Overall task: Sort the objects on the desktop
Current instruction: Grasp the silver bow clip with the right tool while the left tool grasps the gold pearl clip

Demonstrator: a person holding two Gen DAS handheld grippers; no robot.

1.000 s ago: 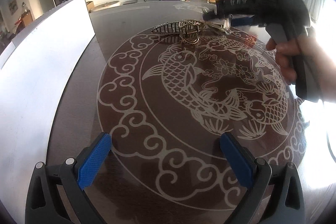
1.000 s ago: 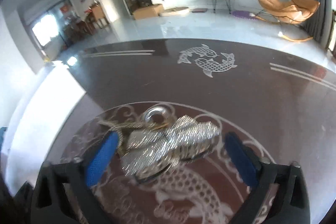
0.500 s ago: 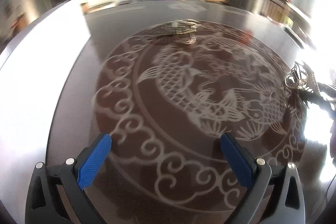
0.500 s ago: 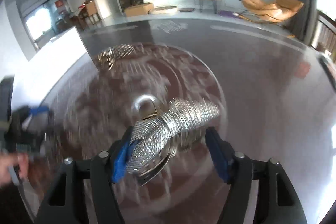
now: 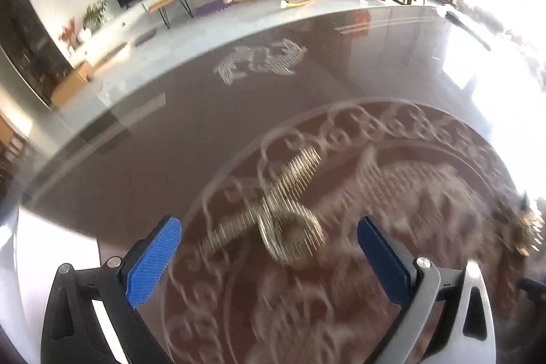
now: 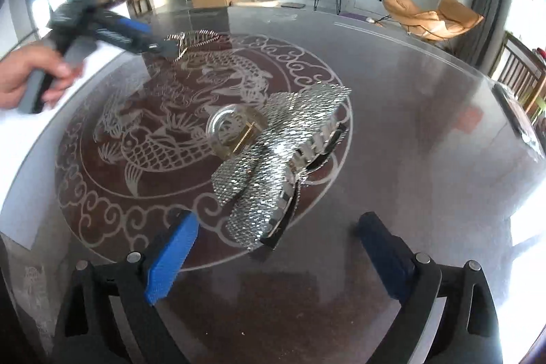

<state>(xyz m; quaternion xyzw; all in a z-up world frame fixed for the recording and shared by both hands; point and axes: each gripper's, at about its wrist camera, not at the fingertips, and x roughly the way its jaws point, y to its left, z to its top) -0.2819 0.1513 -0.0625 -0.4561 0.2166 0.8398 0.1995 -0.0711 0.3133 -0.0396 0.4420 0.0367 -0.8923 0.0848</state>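
my right gripper is opening now, its blue pads wide apart and touching nothing. the silver sequinned hair clip that it carried a second ago, pinched between those pads, now lies on the dark glass table, just ahead of the fingertips and a little toward the right-hand pad, with the clear ring beside it on the far side. so the drop-off looks done: the clip is at the near rim of the etched fish medallion and free of the jaws.

my left gripper has swung across since half a second ago, when only bare medallion lay ahead of it. now the gold hair clip sits between and slightly ahead of its pads, blurred by the motion. the jaws stand wide, with clear gaps on both sides, so nothing is gripped. in the right wrist view that gripper is far off to the upper left, held in a hand, its tips over the gold clip.

i judge the next step to be closing the left jaws on the gold clip, once the hand settles, and bringing it over beside the silver one.
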